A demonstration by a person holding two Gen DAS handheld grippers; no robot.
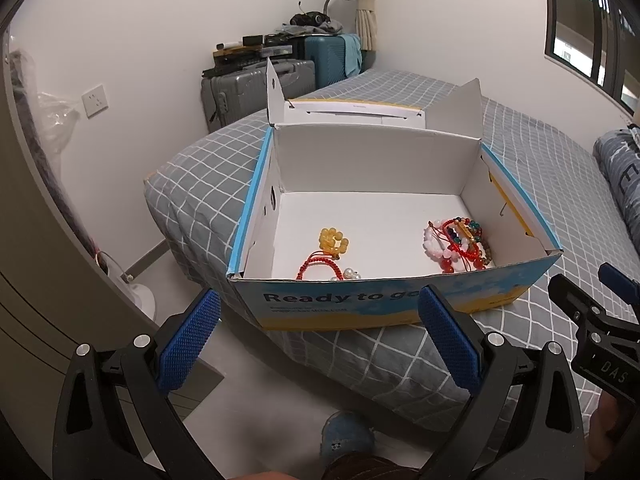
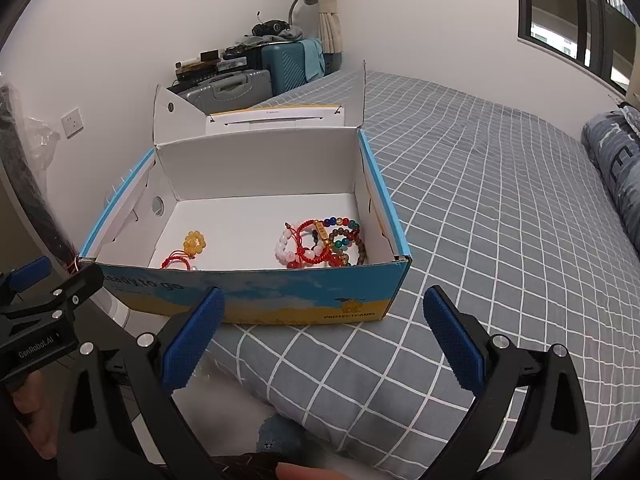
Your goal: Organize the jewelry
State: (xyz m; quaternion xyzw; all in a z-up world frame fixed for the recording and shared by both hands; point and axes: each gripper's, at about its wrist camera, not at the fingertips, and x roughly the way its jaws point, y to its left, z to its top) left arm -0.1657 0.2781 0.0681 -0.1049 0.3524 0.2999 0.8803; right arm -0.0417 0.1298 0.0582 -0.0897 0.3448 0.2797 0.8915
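Note:
An open cardboard box (image 1: 400, 304) with a blue and yellow printed front stands on the bed, also in the right wrist view (image 2: 280, 292). Inside at the right lies a heap of bead bracelets (image 1: 460, 246), red, white, green and brown (image 2: 324, 246). At the left lie a yellow bead bracelet (image 1: 334, 240) (image 2: 194, 243) and a red cord bracelet (image 1: 320, 266) (image 2: 176, 260). My left gripper (image 1: 320, 340) is open and empty, in front of the box. My right gripper (image 2: 324, 340) is open and empty, in front of the box's right half.
The bed (image 2: 480, 200) has a grey checked cover and the box sits near its corner. Suitcases (image 1: 256, 88) with clutter stand against the far wall. A rolled dark quilt (image 2: 616, 160) lies at the right. A window (image 2: 568, 8) is at upper right.

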